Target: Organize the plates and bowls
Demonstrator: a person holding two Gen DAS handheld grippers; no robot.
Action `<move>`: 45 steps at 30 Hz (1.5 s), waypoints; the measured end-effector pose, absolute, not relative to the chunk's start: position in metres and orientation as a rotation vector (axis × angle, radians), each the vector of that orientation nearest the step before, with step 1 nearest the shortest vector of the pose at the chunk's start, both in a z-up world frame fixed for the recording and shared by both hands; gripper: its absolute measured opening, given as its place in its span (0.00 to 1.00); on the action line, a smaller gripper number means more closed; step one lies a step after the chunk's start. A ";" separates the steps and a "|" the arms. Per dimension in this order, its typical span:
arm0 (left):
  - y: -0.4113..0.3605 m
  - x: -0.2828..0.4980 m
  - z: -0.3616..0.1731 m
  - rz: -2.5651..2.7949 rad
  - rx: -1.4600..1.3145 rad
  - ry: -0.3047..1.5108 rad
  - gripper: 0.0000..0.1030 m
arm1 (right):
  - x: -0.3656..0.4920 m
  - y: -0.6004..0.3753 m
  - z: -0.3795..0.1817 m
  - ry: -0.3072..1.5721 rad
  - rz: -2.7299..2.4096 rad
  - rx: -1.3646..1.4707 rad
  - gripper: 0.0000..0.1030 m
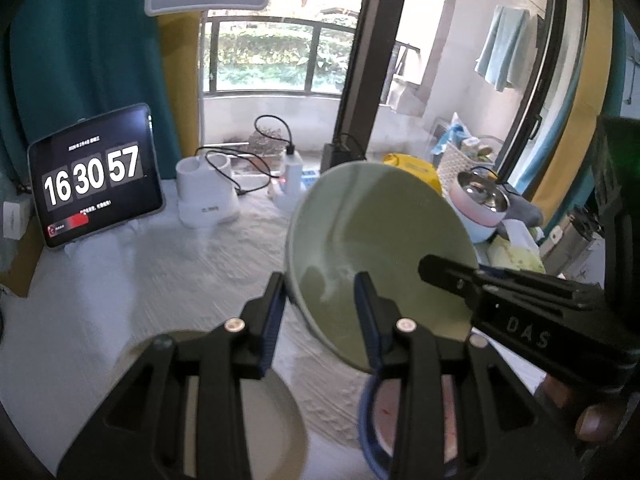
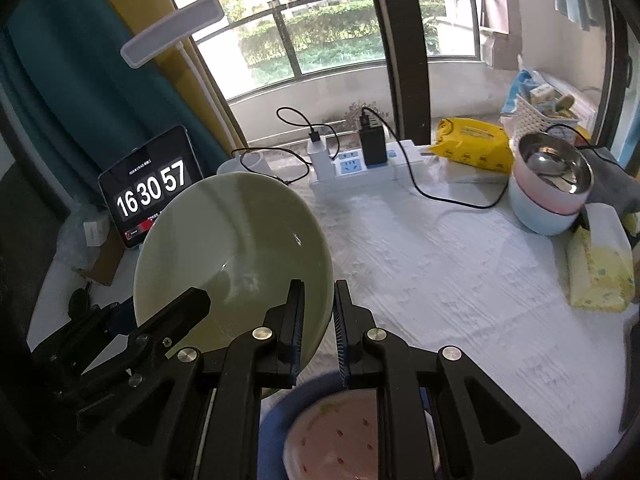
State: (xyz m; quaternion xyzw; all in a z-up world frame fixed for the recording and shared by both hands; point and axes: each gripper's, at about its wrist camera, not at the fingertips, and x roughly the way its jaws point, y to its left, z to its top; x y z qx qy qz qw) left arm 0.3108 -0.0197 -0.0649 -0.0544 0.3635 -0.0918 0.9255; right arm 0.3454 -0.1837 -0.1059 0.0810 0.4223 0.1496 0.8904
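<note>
Green bowl [image 2: 234,256] is lifted and tilted above the bench [image 2: 440,280], rim clamped in your right claw [image 2: 318,322]; your left claw [image 1: 320,312] stands apart around its opposite rim. Blue-rimmed plate [image 2: 280,412] waits below; stacking remains undone

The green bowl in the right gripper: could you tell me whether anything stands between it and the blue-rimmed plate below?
Nothing visible does. The green bowl, pinched at its rim by the right gripper, hangs tilted above the blue-rimmed plate, with only open air between them.
</note>
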 end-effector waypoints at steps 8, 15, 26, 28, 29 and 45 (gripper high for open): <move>-0.047 0.284 -0.064 -0.201 -0.092 0.743 0.35 | 0.320 -0.217 -0.112 0.882 0.328 0.207 0.15; -0.071 0.267 -0.072 -0.211 -0.079 0.758 0.35 | 0.300 -0.242 -0.118 0.870 0.324 0.228 0.15; -0.093 0.247 -0.097 -0.237 -0.071 0.801 0.35 | 0.277 -0.264 -0.142 0.895 0.304 0.226 0.15; -0.096 0.246 -0.103 -0.231 -0.065 0.816 0.35 | 0.275 -0.264 -0.147 0.903 0.296 0.214 0.15; -0.097 0.246 -0.106 -0.229 -0.061 0.823 0.35 | 0.275 -0.264 -0.150 0.910 0.293 0.213 0.15; -0.105 0.225 -0.135 -0.217 0.004 0.875 0.35 | 0.264 -0.263 -0.177 0.970 0.300 0.182 0.15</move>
